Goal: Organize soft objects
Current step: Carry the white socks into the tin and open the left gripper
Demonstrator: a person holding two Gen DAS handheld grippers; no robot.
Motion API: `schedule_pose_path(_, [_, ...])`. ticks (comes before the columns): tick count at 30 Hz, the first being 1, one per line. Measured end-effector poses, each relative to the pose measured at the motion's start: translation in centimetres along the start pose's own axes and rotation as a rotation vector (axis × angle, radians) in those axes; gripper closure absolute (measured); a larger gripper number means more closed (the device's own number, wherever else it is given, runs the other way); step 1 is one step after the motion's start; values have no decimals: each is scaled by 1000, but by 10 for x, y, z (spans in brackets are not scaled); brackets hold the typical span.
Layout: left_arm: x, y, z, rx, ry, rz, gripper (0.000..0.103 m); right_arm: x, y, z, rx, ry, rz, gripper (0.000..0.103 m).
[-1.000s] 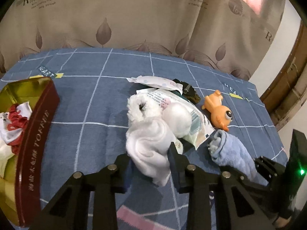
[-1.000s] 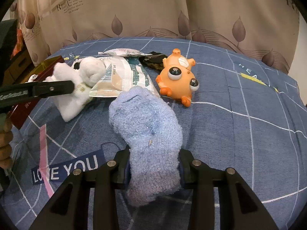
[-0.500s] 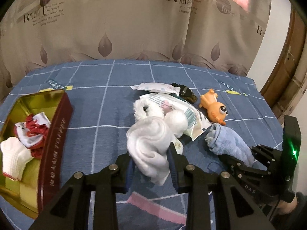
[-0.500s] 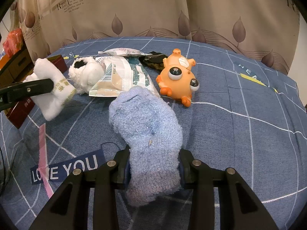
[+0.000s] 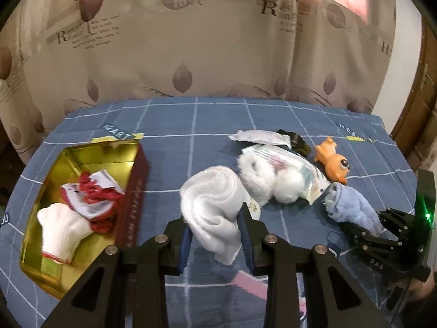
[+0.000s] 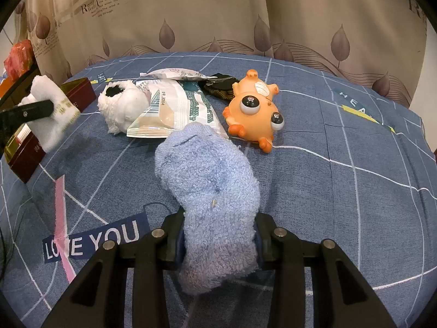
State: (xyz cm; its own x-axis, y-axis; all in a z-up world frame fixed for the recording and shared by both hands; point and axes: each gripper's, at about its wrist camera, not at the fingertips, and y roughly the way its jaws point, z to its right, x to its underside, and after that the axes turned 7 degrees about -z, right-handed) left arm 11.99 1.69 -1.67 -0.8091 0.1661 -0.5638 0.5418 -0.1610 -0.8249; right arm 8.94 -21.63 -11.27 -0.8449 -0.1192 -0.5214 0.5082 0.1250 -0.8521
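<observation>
Left hand-held gripper [image 5: 215, 239]: jaws clamped on white sock [image 5: 215, 205], raised above the blue checked bedsheet [image 5: 174, 142]. Right hand-held gripper [image 6: 218, 242]: jaws clamped on blue terry sock [image 6: 210, 191], resting on the sheet. Left: gold-lined toffee tin [image 5: 133, 191] containing a white sock and red-trimmed cloth. Beyond: fluffy white sock [image 6: 123, 106], snack packet [image 6: 177, 106], orange squeeze toy [image 6: 254, 112]. Rear: leaf-print curtain [image 6: 218, 13].
</observation>
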Motion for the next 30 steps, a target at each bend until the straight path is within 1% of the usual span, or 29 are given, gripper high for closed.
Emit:
schedule_pose_path(7, [-3,-14,-28,-37,-32,17,72,0,0,-1,4,-2,-1,66])
schedule_pose_path(11, [-7,-23,-46,-44,-69,25,72,0,0,-1,4,-2,-1,66])
schedule_pose_path(16, [-17,-38,-80,-95,-108,51,72,0,0,-1,4,-2,-1,66])
schedule_pose_path(21, [-26,-50,-117,-142,-171,69,72,0,0,0,4,-2,-1,66])
schedule_pose_path(27, [-33,-46,-154,-212,-205,56,72,0,0,0,5,-3,-1,66])
schedule_pose_path(30, [-34,-39,-168,-230,-217,38,72,0,0,0,4,-2,-1,66])
